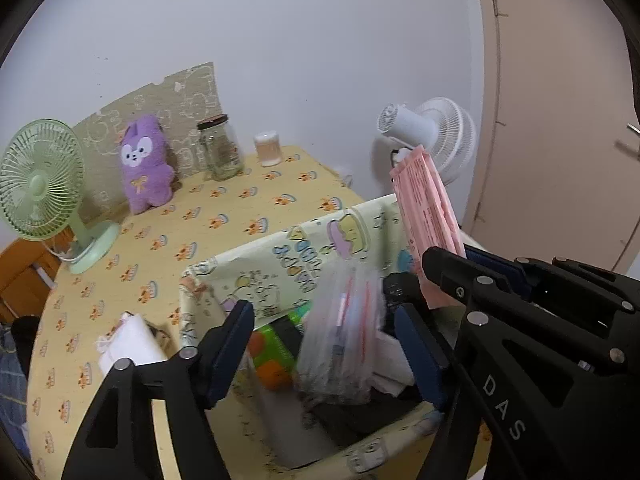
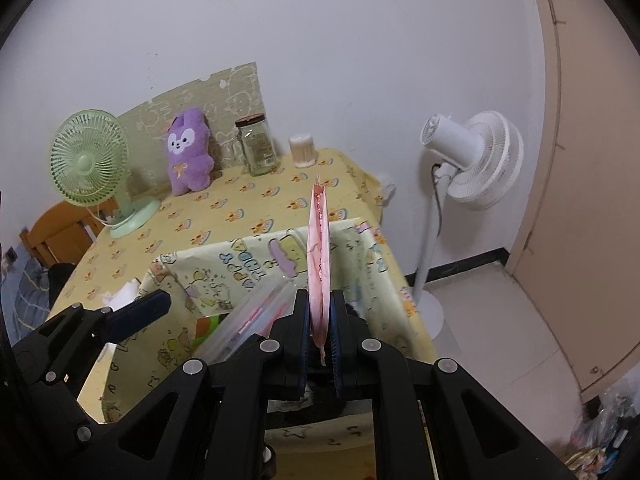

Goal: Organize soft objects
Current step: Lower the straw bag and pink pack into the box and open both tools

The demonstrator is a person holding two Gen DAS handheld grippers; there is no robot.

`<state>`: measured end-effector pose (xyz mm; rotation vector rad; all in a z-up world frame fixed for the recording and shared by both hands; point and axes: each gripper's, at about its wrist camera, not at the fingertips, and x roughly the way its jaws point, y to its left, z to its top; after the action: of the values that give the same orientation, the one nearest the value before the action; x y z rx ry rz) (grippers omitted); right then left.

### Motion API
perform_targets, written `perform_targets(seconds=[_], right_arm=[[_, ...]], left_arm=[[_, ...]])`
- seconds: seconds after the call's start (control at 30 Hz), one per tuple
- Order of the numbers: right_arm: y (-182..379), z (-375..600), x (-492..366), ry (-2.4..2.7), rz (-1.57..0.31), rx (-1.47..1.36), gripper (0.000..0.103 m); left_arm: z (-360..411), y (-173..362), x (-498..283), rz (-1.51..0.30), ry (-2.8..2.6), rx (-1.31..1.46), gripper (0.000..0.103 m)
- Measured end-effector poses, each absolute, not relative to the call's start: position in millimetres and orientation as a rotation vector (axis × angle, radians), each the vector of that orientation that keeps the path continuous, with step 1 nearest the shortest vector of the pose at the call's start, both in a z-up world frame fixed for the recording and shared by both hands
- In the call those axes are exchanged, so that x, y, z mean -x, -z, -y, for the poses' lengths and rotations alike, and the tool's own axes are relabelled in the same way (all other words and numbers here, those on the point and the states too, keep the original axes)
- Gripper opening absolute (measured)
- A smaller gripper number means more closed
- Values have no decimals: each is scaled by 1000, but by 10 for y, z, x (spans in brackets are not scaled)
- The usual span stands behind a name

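- Two claws in left wrist view: left claw [image 1: 324, 344] released, jaws wide apart over the fabric bin [image 1: 280, 264]; a blurred clear plastic bag [image 1: 340, 344] sits between the fingers, touching neither pad.
- Right claw [image 1: 442, 268] comes in from the right, clenched on 1 pink packet [image 1: 424, 208] that sticks up above the bin's far corner.
- In the bin: 1 green-and-orange item [image 1: 272, 356], some white & dark stuff under the bag; can't tell what.
- 2 fans: 1 green desk fan [image 1: 40, 180] on the table [image 1: 224, 216], 1 white standing fan [image 1: 436, 136] off its far right edge.
- 1 purple plush [image 1: 146, 164], 1 glass jar [image 1: 222, 148], 1 small white tub [image 1: 268, 148] at the table's back, by the wall; 1 white cloth [image 1: 128, 344] just left of the bin.
- Right wrist view: right claw [image 2: 320, 316] jaws tight on the pink packet [image 2: 319, 248], seen edge-on, upright over the bin [image 2: 224, 264].
- Left claw's blue pad [image 2: 138, 314] shows at left; clear bag [image 2: 248, 320] slants into the bin.
- Table has yellow cloth w/ orange print; white wall, beige door [image 2: 592, 200] at right, pale tile floor [image 2: 500, 320].
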<state>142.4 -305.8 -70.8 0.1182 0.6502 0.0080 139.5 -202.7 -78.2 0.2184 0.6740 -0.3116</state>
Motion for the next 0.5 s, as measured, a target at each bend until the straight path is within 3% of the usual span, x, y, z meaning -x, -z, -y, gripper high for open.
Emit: perform_targets(seconds=[0.4,0.5], right_arm=[[888,2910,-1562,-73,-708,-166,13],[889,2922,-1576,-53,-715,-149,17]], left_arm=[[1879,892,-1451,-716,268,-239,83],[1902,903,-1458,-719,279,-236,84]])
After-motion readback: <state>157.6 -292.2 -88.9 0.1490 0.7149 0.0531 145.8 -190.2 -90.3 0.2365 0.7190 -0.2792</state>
